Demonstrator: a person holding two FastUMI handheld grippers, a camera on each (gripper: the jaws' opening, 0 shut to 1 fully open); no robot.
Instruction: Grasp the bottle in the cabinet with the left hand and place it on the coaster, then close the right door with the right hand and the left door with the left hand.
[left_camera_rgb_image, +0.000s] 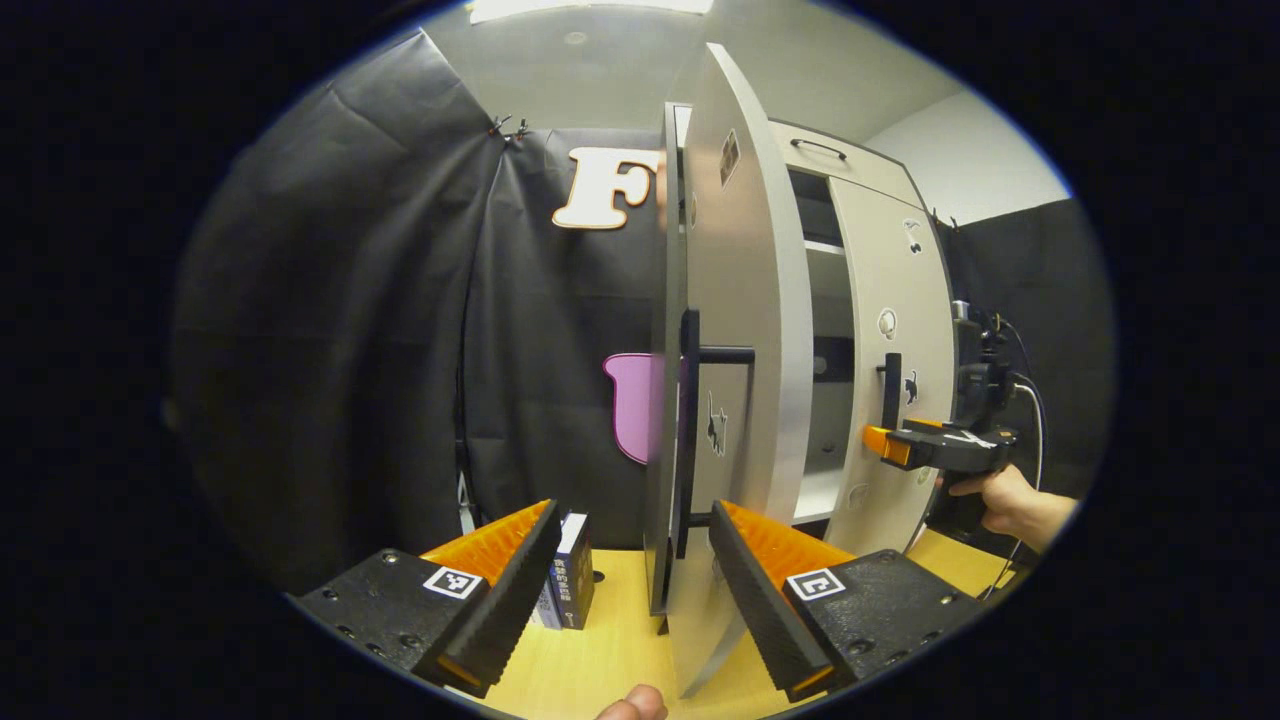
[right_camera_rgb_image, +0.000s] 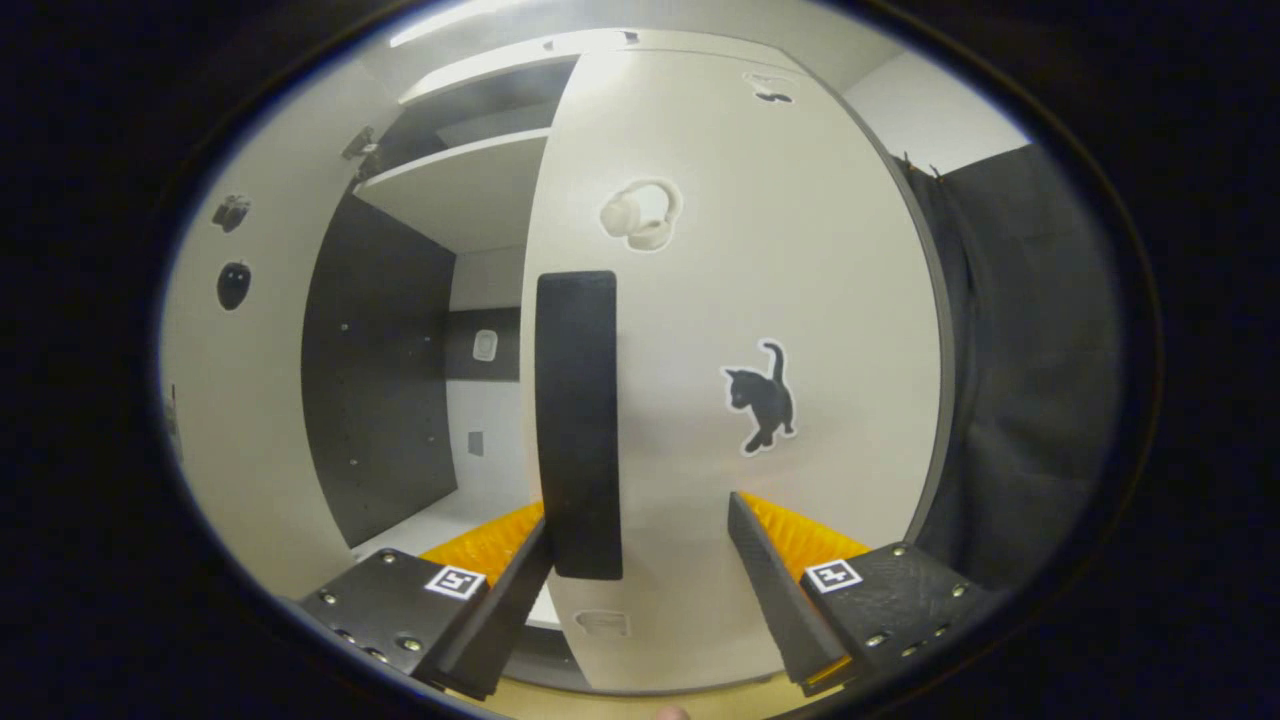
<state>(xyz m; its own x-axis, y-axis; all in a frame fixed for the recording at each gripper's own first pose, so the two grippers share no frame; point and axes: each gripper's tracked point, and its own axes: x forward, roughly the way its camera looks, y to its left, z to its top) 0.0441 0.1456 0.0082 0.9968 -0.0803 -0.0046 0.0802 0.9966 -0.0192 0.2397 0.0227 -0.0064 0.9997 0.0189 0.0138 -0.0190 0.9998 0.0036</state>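
Left claw (left_camera_rgb_image: 630, 590) gapes, left door (left_camera_rgb_image: 740, 330) edge btwn its fingers. Right claw (right_camera_rgb_image: 640, 580) open too, right door (right_camera_rgb_image: 740, 350) handle (right_camera_rgb_image: 578, 420) just ahead: stiff, light panel, push flat near handle.

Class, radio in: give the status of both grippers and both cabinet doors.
Left gripper open, facing left door edge-on, handle ahead. Right gripper open at right door, its handle between the fingers. Both doors ajar. Nothing blocking.

Left door (left_camera_rgb_image: 745, 330) edge-on before the cabinet (left_camera_rgb_image: 830, 300), right door (left_camera_rgb_image: 895, 350) beyond, small box (left_camera_rgb_image: 570, 570) left on the table (left_camera_rgb_image: 600, 670).
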